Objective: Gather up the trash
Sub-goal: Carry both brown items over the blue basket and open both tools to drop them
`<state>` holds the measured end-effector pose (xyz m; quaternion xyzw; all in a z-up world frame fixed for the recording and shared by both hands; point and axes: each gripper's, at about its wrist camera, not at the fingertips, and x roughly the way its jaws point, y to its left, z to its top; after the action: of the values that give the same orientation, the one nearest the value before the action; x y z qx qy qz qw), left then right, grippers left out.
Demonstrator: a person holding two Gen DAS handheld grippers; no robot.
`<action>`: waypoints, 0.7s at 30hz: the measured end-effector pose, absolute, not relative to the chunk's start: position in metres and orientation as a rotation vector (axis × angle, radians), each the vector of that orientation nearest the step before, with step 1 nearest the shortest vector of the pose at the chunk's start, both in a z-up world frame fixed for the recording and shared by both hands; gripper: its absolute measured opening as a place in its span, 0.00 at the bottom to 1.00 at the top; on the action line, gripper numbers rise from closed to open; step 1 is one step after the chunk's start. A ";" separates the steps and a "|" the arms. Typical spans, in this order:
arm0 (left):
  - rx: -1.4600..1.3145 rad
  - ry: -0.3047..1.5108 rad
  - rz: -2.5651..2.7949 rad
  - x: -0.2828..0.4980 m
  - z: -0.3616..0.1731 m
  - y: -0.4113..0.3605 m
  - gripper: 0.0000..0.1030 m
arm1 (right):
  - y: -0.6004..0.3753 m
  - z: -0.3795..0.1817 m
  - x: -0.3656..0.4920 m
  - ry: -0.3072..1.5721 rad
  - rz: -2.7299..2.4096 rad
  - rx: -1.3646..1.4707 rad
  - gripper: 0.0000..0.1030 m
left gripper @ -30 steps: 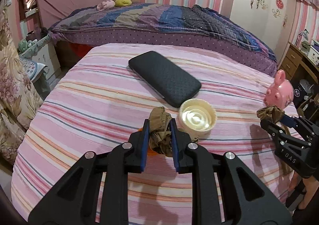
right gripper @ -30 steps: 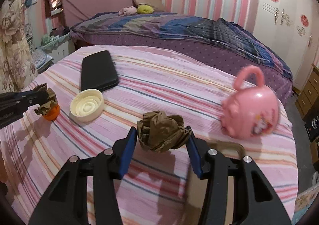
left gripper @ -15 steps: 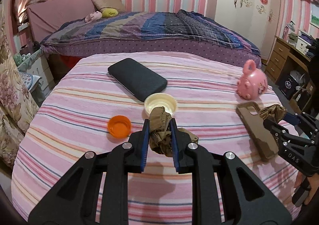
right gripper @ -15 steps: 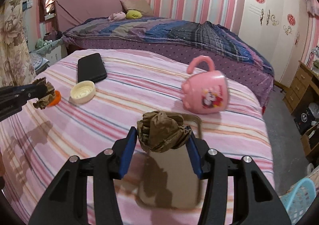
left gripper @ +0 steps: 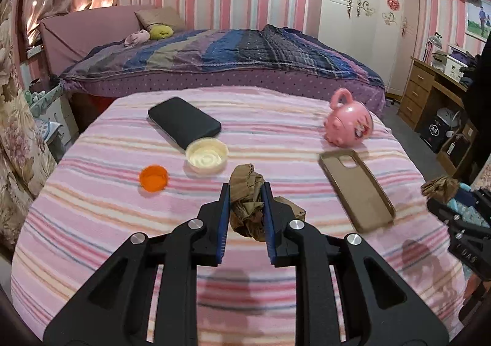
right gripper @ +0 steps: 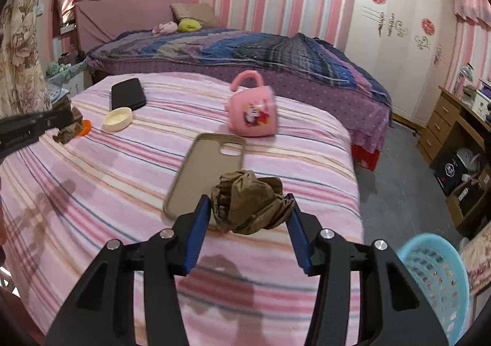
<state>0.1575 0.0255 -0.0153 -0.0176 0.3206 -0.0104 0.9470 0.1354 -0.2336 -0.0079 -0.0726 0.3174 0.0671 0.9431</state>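
Note:
My left gripper (left gripper: 245,192) is shut on a crumpled brown paper wad (left gripper: 247,198), held above the pink striped table cover (left gripper: 107,208). My right gripper (right gripper: 250,203) is shut on a second, wider brown paper wad (right gripper: 248,200) near the table's right edge. Each gripper shows at the edge of the other's view, the right one (left gripper: 445,189) at the far right, the left one (right gripper: 66,123) at the far left. A light blue perforated basket (right gripper: 435,275) stands on the floor at the lower right of the right wrist view.
On the table lie an orange cap (left gripper: 153,178), a cream lid (left gripper: 207,156), a black phone (left gripper: 184,121), a tan phone case (left gripper: 356,189) and a pink mug (left gripper: 349,123) on its side. A bed (left gripper: 230,60) stands behind, wooden drawers (right gripper: 445,119) at the right.
Both grippers have drawn back and to the right with their paper wads, so the table objects look farther off. The blue basket has come into the right wrist view.

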 end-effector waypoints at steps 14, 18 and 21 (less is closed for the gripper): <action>-0.009 0.663 -0.038 0.109 -0.029 -0.010 0.18 | -0.279 -0.007 0.087 0.638 0.100 -0.123 0.47; 0.008 0.653 -0.037 0.101 -0.027 -0.020 0.18 | -0.293 -0.004 0.079 0.626 0.079 -0.121 0.47; 0.011 0.642 -0.043 0.098 -0.021 -0.030 0.18 | -0.313 -0.002 0.072 0.616 0.050 -0.102 0.47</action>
<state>0.0979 -0.0300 -0.0214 0.0054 0.3154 -0.0214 0.9487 0.0717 -0.3129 -0.0021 -0.0504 0.3032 0.0244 0.9513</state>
